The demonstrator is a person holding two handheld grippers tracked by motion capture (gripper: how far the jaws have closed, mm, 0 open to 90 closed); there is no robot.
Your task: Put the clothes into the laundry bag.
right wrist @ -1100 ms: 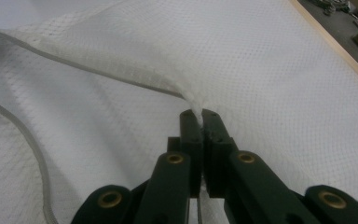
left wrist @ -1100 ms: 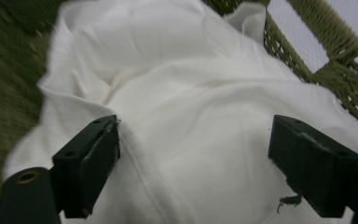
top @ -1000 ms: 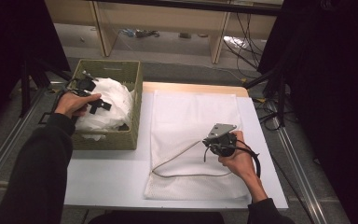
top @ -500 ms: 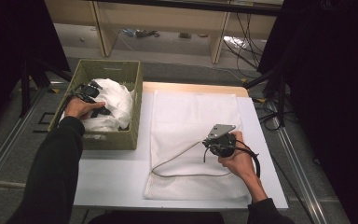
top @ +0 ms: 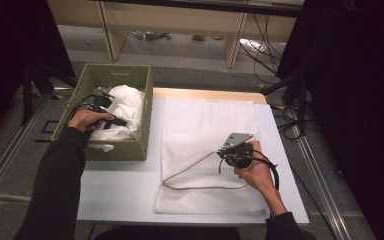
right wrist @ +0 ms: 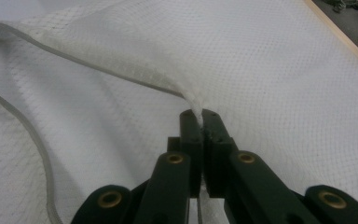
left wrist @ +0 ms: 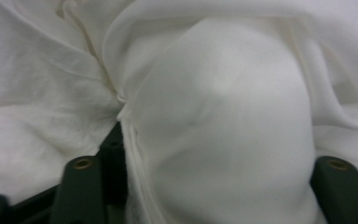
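A green woven basket (top: 114,150) at the table's left holds a crumpled white cloth (top: 128,103). My left gripper (top: 103,113) is down in the basket on that cloth. In the left gripper view a rounded bulge of the cloth (left wrist: 223,93) sits between the jaws of my left gripper (left wrist: 226,154); they have just been closing and press on it. A white mesh bag (top: 205,125) lies flat on the table. My right gripper (top: 225,154) is shut on the bag's upper layer (right wrist: 261,70), and its fingertips (right wrist: 200,116) lift a small ridge of mesh beside the grey edge band (right wrist: 98,67).
The white table (top: 115,185) has bare surface in front of the basket. The bag's grey edge band (top: 190,172) curves across its near half. Shelves and cables stand behind the table, with dark curtains at both sides.
My left hand has sunk into the basket onto the white cloth, and its jaws have closed around a bunch of it. The right hand and the mesh bag have stayed still.
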